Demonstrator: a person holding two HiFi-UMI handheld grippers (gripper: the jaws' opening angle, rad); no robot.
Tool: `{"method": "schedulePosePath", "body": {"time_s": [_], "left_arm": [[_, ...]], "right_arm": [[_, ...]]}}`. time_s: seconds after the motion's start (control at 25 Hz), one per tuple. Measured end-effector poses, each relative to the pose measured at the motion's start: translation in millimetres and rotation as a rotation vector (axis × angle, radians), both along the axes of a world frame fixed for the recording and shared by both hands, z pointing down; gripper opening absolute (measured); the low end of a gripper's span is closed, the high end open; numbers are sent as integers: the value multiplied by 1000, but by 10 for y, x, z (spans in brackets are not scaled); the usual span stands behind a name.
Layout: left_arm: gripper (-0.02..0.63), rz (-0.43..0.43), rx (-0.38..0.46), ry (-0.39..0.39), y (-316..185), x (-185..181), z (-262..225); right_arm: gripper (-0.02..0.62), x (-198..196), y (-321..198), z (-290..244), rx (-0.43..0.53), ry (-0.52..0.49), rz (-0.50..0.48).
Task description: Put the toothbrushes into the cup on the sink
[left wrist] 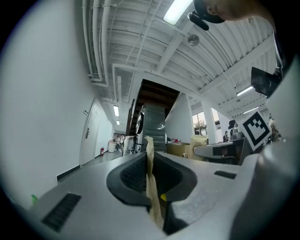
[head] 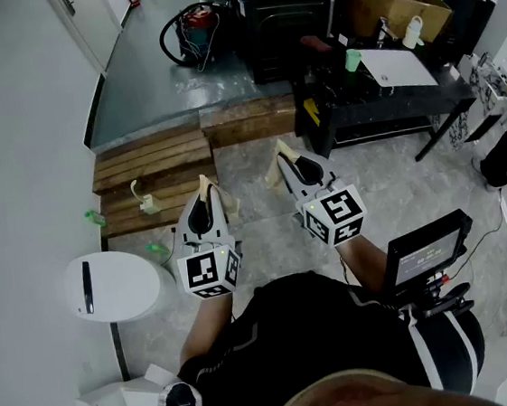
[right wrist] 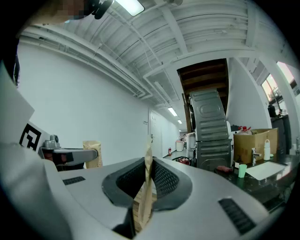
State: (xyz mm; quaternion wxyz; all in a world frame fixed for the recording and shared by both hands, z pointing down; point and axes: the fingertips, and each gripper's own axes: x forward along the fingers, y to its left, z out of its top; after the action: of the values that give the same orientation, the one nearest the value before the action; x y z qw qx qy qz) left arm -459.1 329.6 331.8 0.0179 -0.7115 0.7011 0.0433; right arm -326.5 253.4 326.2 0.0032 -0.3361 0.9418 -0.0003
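Though distant, green cup [head: 353, 60] on black table [head: 362, 103]

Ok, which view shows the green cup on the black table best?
The right gripper view: the green cup stands side-on and unblocked beside a white sheet. The head view shows it small, from above. The left gripper view doesn't show it.
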Motion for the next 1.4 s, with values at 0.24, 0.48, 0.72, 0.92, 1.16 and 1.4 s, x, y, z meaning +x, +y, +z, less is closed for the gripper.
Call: {"method": "schedulePosePath", "body": {"time_s": [0.24, 0.48, 0.72, 0.92, 1.16, 1.4], "left_arm": [[37, 14, 4, 0, -36, 35, -16], [37, 24, 12, -4, -3, 46, -67], [37, 39, 13, -2, -56, 48, -103], [37, 48, 8, 5, -67, 33, -129], [37, 71, 14, 10, -136, 61, -106], [37, 127, 25, 16, -86, -83, 60]], "right_arm": [[47, 26, -27, -41, 14, 3, 8], [47, -3, 16, -50, 16, 8, 2], [48, -9, -26, -104, 20, -5, 13], [48, -19, -17, -154, 25, -15, 18], [48, 19, -69, -124, 13, -18, 31], [48, -102, 97, -4, 19, -17, 73]]}}
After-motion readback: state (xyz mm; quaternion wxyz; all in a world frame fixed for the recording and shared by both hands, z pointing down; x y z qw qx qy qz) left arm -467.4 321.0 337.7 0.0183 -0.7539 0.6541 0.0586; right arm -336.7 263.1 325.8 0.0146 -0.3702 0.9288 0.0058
